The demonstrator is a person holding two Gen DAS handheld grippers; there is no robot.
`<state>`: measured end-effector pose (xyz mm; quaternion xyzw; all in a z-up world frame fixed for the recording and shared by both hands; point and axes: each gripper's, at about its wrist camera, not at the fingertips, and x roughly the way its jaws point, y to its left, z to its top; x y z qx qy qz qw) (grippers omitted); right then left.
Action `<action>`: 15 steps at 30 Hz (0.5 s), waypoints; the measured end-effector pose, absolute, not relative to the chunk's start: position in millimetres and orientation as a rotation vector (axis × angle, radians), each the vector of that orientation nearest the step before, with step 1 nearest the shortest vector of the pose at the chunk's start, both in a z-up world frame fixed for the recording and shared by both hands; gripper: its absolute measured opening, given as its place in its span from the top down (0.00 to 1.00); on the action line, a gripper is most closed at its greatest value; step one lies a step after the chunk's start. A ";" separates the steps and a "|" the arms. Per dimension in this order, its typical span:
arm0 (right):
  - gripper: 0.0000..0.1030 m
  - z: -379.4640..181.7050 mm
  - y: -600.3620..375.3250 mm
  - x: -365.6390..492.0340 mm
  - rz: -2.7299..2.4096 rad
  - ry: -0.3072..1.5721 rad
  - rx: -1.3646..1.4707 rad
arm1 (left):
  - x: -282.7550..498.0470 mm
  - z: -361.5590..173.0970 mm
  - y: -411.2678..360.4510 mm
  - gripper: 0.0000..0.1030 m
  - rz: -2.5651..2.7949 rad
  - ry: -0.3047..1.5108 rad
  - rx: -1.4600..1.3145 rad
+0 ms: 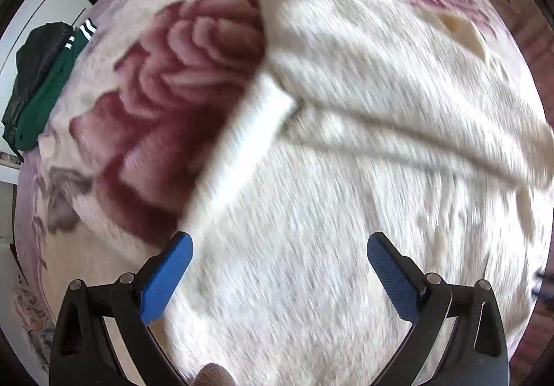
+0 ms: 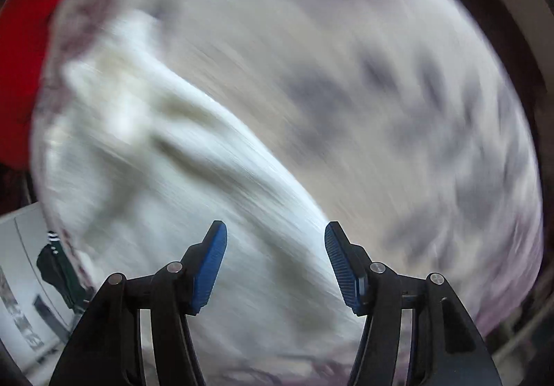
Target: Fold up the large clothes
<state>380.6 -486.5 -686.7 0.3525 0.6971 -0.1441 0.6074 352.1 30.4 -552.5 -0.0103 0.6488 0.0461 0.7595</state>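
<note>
blue pads (image 1: pixel 166 278) of the left gripper (image 1: pixel 279 277) frame the bottom of the left wrist view, spread wide with nothing between them; a gloved fingertip (image 1: pixel 213 374) peeks in at the very bottom edge. just beyond lies the sweater (image 1: pixel 346 178), a cream knit spread over a floral blanket (image 1: pixel 180 81). one sleeve (image 1: pixel 242 150) runs diagonally from near the left pad up toward the middle, and a fold ridge crosses the body toward the right. a green and black pile (image 1: pixel 38 81) sits at the blanket's far left edge, well apart.

the right gripper (image 2: pixel 276 263) is also parted, less widely, and empty. its view is heavily blurred, so detail is poor, but the sweater (image 2: pixel 194 178) fills the left and lower part and the blanket (image 2: pixel 398 91) the right. something red (image 2: pixel 24 74) shows at the left margin.

judging from this, the fold is at an early or middle step: the garment lies partly doubled, neither tool gripping. the next move likely calls for each gripper to settle onto an edge or sleeve, close on a single layer of knit, then lift and carry it across without dragging the lower layer. loose knit may bunch.
</note>
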 end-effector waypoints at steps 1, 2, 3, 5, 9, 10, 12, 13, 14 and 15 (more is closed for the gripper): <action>0.41 -703.6 -490.3 358.9 -0.350 1.672 0.819 | 345.5 -553.6 24.0 0.00 0.085 1.413 0.001; 0.41 -720.2 -487.4 340.7 -0.387 1.751 0.785 | 340.3 -553.7 18.7 0.00 0.075 1.412 0.025; 0.41 -727.7 -485.2 325.2 -0.404 1.780 0.793 | 337.2 -552.9 15.1 0.00 0.068 1.413 0.044; 0.41 -714.8 -489.3 315.8 -0.406 1.730 0.882 | 329.0 -546.3 6.7 0.00 0.050 1.388 0.084; 0.41 -643.9 -518.6 358.2 -0.307 1.464 0.966 | 323.9 -532.9 -6.3 0.00 0.097 1.312 0.136; 0.41 -634.6 -525.4 376.7 -0.268 1.426 0.963 | 324.1 -534.0 -10.3 0.00 0.122 1.303 0.146; 0.41 -621.6 -538.7 438.1 -0.178 1.370 0.911 | 323.5 -545.0 -15.7 0.00 0.162 1.316 0.149; 0.41 -619.0 -543.3 474.3 -0.139 1.352 0.857 | 323.1 -554.6 -17.4 0.00 0.182 1.333 0.151; 0.40 -617.2 -545.0 509.6 -0.101 1.328 0.800 | 323.3 -565.0 -20.4 0.00 0.197 1.351 0.141; 0.40 -618.2 -544.0 549.6 -0.035 1.311 0.746 | 322.5 -573.1 -20.2 0.00 0.208 1.358 0.134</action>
